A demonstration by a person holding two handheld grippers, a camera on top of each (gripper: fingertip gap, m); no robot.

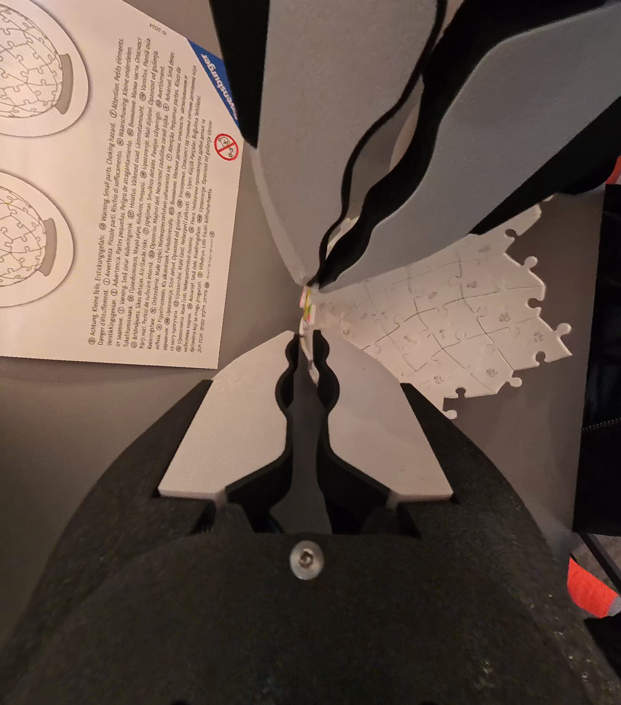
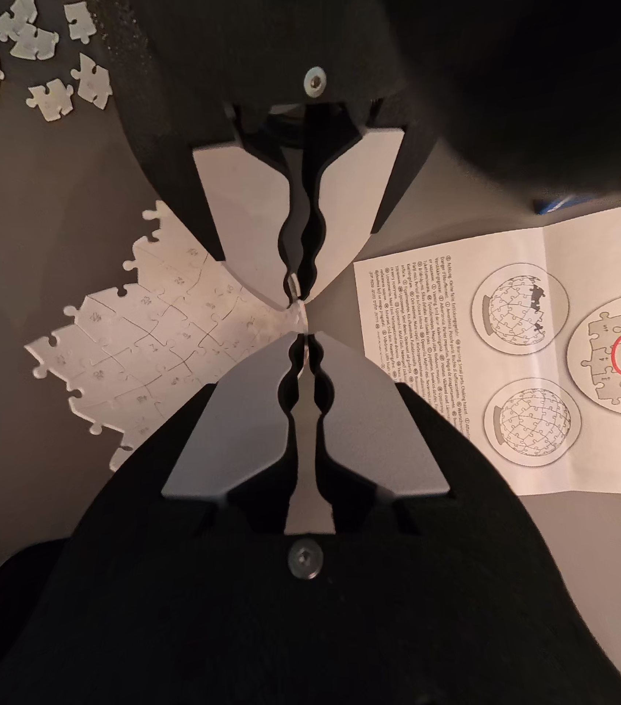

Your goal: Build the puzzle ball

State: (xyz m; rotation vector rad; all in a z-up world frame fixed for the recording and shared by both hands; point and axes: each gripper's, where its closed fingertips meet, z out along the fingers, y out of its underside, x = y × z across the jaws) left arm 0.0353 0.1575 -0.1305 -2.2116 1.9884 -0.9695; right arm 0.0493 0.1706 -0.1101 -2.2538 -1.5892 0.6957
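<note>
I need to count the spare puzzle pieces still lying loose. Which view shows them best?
The right wrist view: the loose pieces lie scattered on the table in its top left corner, beyond the assembled section. The left wrist view shows none of them.

Plain grey tabletop (image 2: 53, 171) — matte, dimly lit, its edges sunk in shadow.

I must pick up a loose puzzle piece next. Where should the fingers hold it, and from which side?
Take a loose piece across its flat faces at one free edge, coming in low from the side. It is thin and lies flat on the table, so gripping from above looks difficult.
</note>
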